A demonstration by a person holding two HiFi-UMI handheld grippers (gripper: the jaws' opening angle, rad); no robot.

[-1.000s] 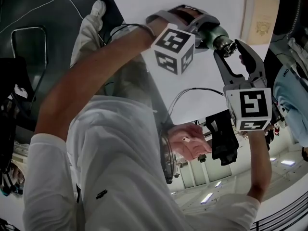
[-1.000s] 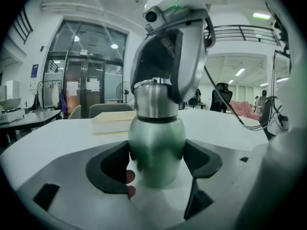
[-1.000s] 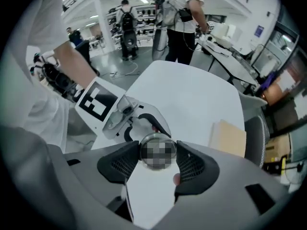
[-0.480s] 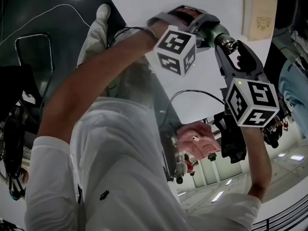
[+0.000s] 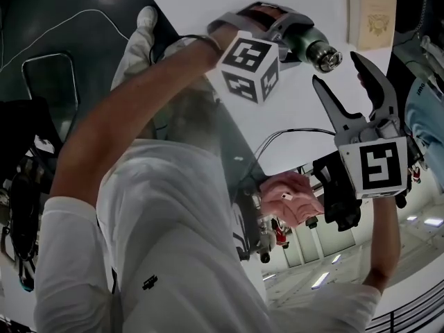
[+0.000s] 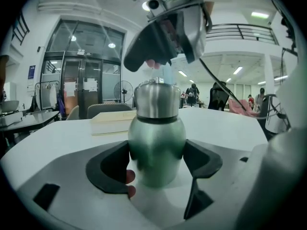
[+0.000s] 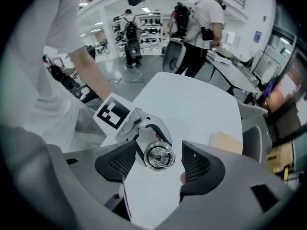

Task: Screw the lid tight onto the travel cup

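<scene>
A green travel cup (image 5: 300, 41) with a steel lid (image 5: 325, 57) is held sideways above the white table (image 5: 201, 5). My left gripper (image 5: 288, 37) is shut on its green body (image 6: 156, 147), with the lid (image 6: 156, 102) standing out past the pads. My right gripper (image 5: 338, 71) faces the lid end-on and its jaws are opening. In the right gripper view the lid (image 7: 160, 156), with a ring on top, lies in line between the spread pads with a gap on each side of my right gripper (image 7: 160, 164). Nothing is in its grip.
A pale book (image 5: 374, 12) lies on the table beyond the cup, and the same book (image 6: 112, 121) shows behind it in the left gripper view. A person with a backpack (image 7: 201, 18) stands past the table's far end.
My right gripper's jaws were round the lid; they have spread wider and drawn back from it toward the right. The left gripper still holds the cup and has tilted a little.
</scene>
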